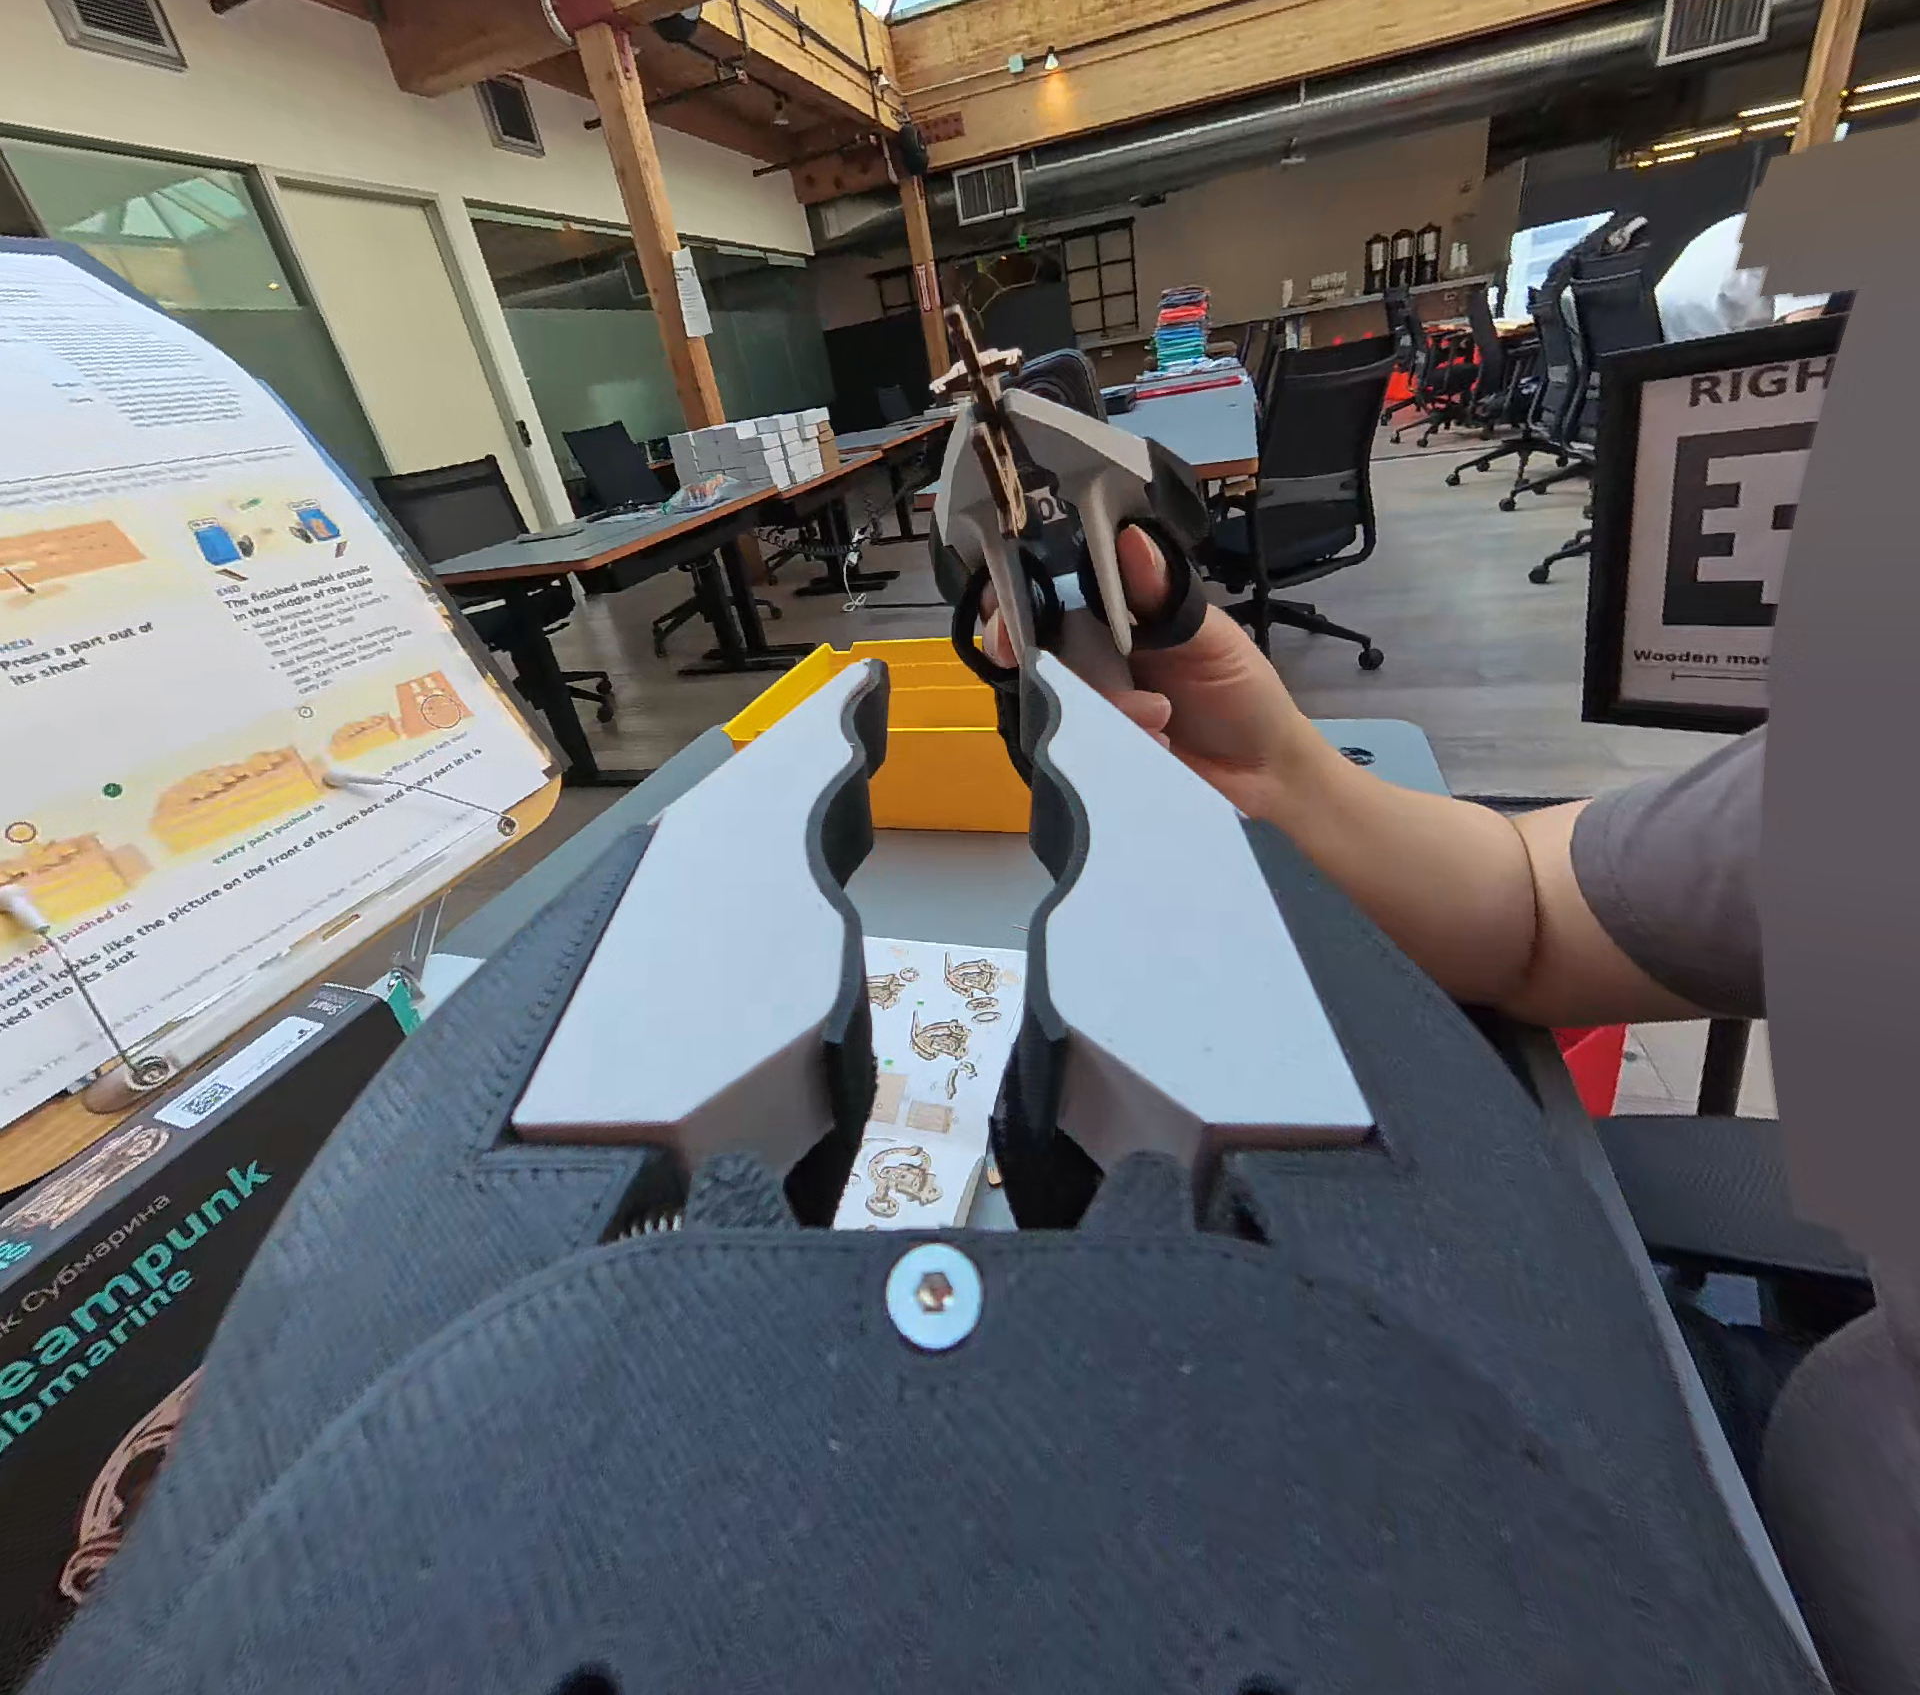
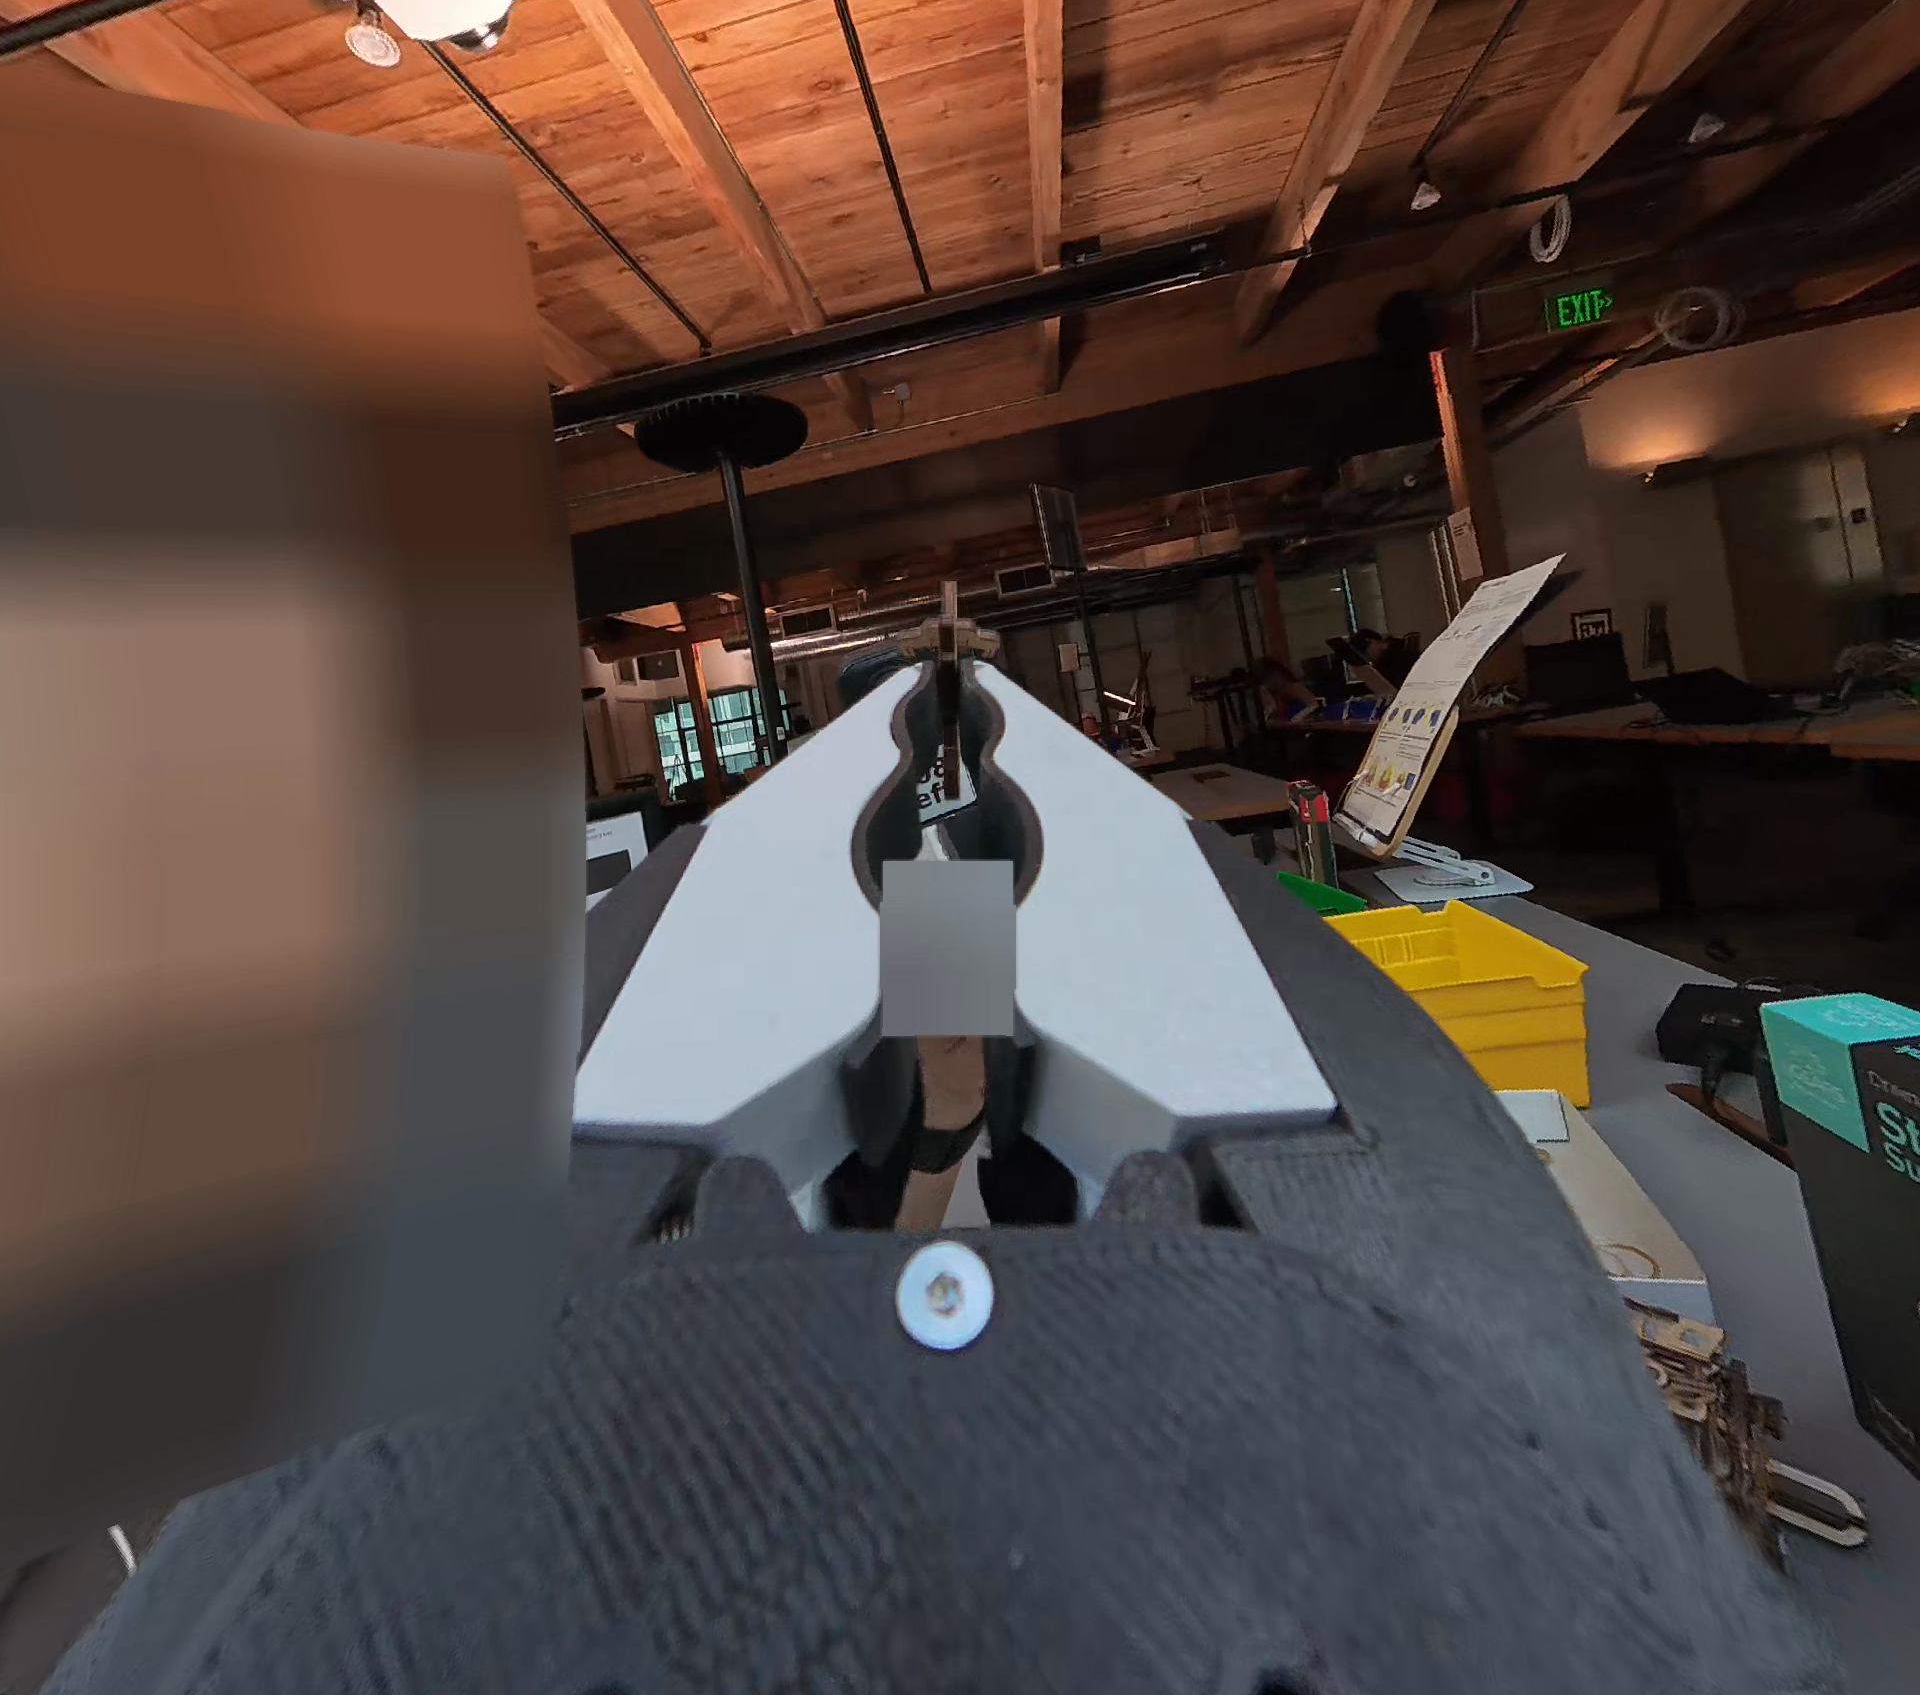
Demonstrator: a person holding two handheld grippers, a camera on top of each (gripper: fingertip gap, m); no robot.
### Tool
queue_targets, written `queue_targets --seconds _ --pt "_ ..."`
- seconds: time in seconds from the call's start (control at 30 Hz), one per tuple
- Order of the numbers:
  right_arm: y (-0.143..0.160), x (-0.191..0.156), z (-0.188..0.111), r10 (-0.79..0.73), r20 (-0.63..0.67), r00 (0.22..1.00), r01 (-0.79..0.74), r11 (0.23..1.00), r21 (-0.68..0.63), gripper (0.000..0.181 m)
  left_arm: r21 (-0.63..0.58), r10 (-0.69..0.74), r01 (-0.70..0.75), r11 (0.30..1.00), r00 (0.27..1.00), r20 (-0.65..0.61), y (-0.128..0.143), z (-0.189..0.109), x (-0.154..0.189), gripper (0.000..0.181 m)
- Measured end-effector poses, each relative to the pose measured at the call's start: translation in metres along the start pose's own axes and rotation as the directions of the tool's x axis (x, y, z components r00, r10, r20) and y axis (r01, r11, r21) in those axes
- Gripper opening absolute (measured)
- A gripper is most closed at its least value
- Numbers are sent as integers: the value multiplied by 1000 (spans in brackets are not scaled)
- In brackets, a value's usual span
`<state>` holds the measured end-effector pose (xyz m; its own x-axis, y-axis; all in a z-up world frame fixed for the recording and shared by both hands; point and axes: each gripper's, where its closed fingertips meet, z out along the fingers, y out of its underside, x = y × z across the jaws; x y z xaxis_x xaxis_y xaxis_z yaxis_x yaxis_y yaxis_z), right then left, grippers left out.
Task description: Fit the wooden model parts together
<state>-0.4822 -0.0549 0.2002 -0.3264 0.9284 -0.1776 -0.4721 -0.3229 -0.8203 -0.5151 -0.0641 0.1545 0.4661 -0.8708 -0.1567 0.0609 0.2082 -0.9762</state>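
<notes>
The right gripper's fingers (image 2: 940, 814) are clamped on a small wooden model part (image 2: 948, 643), raised in the air above the yellow bin (image 1: 940, 752), while the left gripper's fingers (image 1: 748, 907) stand apart and empty over a sheet of wooden parts (image 1: 925, 1063) lying on the grey surface (image 1: 1382, 752).

My left wrist cam sits just behind the left gripper (image 1: 956, 715), looking forward and slightly down past the jaws: sheet of wooden parts (image 1: 930, 1079) close below the gap, yellow bin (image 1: 935, 762) just beyond the tips. Right gripper (image 1: 987, 440) held up ahead of them, near. My right wrist cam sits behind the right gripper (image 2: 945, 669), tilted up toward the ceiling, table low to the right of the jaws. Both views share the yellow bin (image 2: 1475, 991), the instruction stand (image 1: 229, 658) (image 2: 1413, 741) and the small wooden piece (image 1: 982, 388) (image 2: 948, 643)
</notes>
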Motion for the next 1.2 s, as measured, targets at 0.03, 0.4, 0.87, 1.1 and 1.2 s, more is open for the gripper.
queue_targets --seconds 0.03,0.4,0.87,1.1,1.2 --pt "1 0 1 14 -7 1000 -14 1000 9 0 0 -6 6 1000 1000 20 0 2 0 22" --pt "26 19 5 55 -104 993 -52 998 33 0 16 -216 215 976 973 80 10 8 -15 7" --pt "49 47 -2 44 -158 986 -50 998 -35 0 -9 -228 228 974 973 -24 27 9 -23 5" --pt "72 66 -24 39 -177 983 -76 976 -206 23 -198 -209 191 962 975 -73 60 6 -26 0" --pt "85 69 -64 -48 -194 980 -25 933 -358 28 -376 -218 150 915 965 -145 99 7 -15 0"
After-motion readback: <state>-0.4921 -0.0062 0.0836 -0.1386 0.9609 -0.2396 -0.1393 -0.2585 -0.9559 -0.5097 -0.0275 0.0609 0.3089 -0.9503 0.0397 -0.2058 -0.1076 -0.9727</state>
